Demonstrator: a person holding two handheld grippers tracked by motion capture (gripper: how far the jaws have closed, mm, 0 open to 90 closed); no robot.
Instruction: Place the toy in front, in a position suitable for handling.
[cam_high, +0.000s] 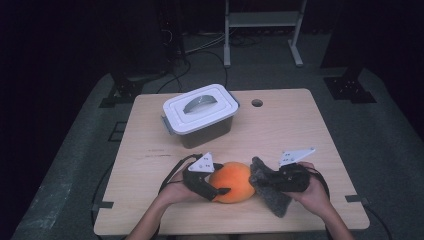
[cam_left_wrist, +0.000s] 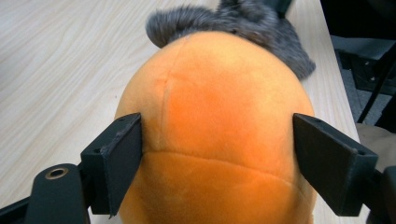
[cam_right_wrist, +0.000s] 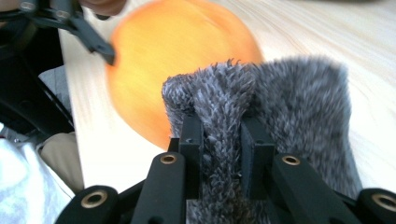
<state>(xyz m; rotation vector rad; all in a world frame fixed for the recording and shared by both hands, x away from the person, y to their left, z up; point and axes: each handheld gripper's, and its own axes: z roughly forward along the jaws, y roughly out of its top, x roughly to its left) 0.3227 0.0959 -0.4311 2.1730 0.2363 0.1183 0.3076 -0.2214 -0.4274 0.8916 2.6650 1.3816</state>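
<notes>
A round orange plush (cam_high: 231, 181) lies near the table's front edge. My left gripper (cam_high: 218, 187) reaches it from the left, and in the left gripper view the left gripper (cam_left_wrist: 217, 133) has a jaw pressed against each side of the orange plush (cam_left_wrist: 215, 116). Against the plush's right side rests a grey furry piece (cam_high: 270, 195). My right gripper (cam_high: 260, 180) holds it, and in the right gripper view the right gripper (cam_right_wrist: 222, 135) is shut on a fold of the grey furry piece (cam_right_wrist: 289, 98). The orange plush (cam_right_wrist: 173, 56) lies just beyond the fur.
A dark box with a white handled lid (cam_high: 200, 112) stands at the back left of the wooden table (cam_high: 300, 130). A small round hole (cam_high: 257, 103) sits in the tabletop near the far edge. A metal frame (cam_high: 262, 30) stands on the floor behind.
</notes>
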